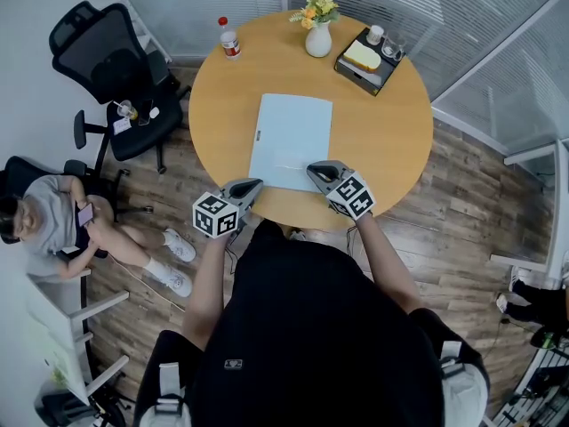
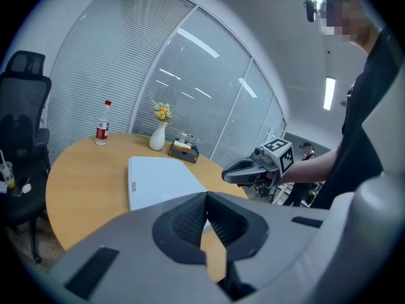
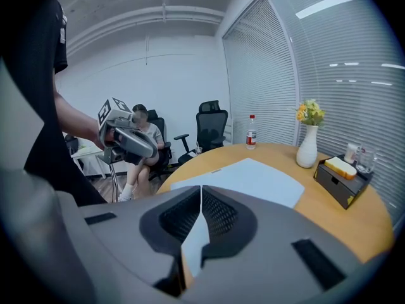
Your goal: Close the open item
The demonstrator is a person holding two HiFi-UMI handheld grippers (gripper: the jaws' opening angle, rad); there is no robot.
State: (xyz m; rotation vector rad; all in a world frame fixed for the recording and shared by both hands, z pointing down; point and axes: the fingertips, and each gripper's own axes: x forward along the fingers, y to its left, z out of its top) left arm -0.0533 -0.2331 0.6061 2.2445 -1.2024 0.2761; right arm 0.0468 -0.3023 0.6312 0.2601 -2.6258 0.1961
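A pale blue laptop (image 1: 291, 140) lies flat with its lid down on the round wooden table (image 1: 391, 140); it also shows in the left gripper view (image 2: 158, 179) and the right gripper view (image 3: 253, 177). My left gripper (image 1: 253, 185) hovers at the laptop's near left corner, jaws shut with nothing between them (image 2: 205, 195). My right gripper (image 1: 313, 169) hangs over the near right corner, also shut and empty (image 3: 201, 189). Each gripper shows in the other's view: the right one (image 2: 228, 175), the left one (image 3: 152, 152).
At the table's far side stand a white vase with flowers (image 1: 318, 34), a red-capped bottle (image 1: 230, 40) and a black tray with a yellow block (image 1: 366, 60). A black office chair (image 1: 116, 69) and a seated person (image 1: 53, 225) are to the left. Glass walls run behind.
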